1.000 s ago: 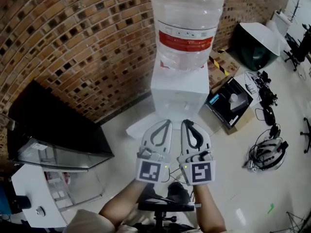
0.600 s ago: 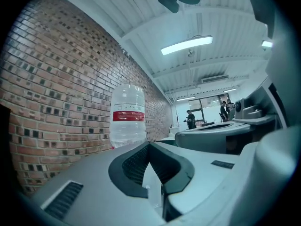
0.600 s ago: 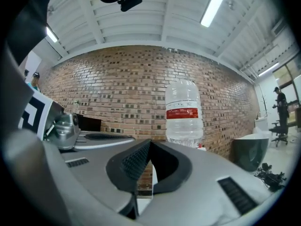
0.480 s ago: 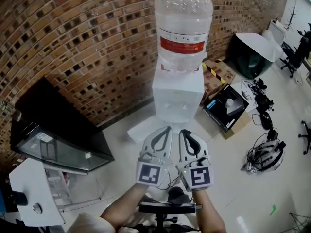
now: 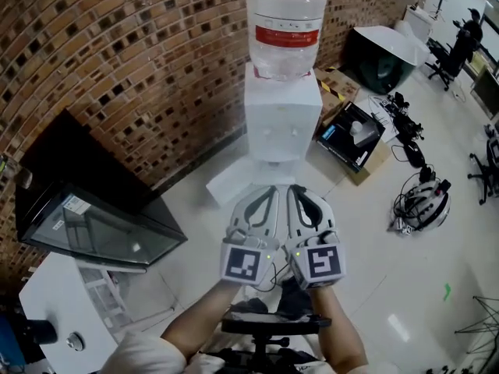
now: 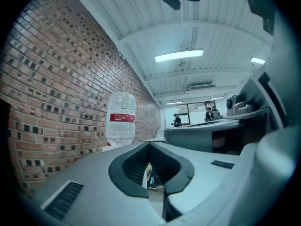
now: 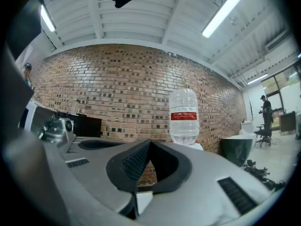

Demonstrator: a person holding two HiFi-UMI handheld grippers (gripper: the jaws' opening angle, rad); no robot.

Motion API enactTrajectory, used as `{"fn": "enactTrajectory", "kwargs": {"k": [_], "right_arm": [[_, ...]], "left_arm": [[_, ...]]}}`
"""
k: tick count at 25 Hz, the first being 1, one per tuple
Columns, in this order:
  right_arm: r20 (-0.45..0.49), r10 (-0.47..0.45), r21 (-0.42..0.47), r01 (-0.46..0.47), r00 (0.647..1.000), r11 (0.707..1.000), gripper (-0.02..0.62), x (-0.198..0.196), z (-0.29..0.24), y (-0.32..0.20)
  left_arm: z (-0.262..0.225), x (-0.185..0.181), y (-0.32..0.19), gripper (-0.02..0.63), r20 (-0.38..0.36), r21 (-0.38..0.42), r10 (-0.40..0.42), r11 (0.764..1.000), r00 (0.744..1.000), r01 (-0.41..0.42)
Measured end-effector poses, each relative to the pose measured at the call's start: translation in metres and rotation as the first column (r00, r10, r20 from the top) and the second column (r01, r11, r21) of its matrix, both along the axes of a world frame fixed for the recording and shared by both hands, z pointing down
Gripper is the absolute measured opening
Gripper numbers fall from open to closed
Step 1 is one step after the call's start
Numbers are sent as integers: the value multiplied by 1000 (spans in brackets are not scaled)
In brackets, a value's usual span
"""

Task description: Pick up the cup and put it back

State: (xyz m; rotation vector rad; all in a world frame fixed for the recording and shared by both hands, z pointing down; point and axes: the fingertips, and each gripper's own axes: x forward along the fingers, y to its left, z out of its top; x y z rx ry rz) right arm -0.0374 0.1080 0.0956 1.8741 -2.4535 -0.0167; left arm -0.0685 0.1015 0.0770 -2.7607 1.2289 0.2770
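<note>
A brick wall (image 5: 117,61) fills the upper left of the head view, and a pale floor (image 5: 374,287) spreads below it. Against the wall stands a white water dispenser (image 5: 282,127) carrying a clear bottle (image 5: 285,22) with a red label, upright with its neck down. To the left is a black glass-topped cabinet (image 5: 93,228), and to the right an open cardboard box (image 5: 351,139) lies on the floor. The left gripper (image 5: 270,188) and right gripper (image 5: 295,188) are held side by side, pointing toward the dispenser. Each is clenched with its jaws together and nothing between them. No view shows the cup, so its place and orientation cannot be told.
</note>
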Motion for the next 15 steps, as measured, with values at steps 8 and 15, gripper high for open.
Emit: {"fn": "enactTrajectory", "kwargs": {"k": [8, 15], "right_arm": [[-39, 20, -10, -20, 999, 1000, 3, -12, 0, 23], [-33, 47, -1, -47, 998, 999, 3, -6, -2, 29]], "left_arm": [[-5, -3, 20, 0, -20, 16, 46, 999, 999, -46], [-8, 2, 27, 0, -31, 27, 71, 997, 997, -70]]}}
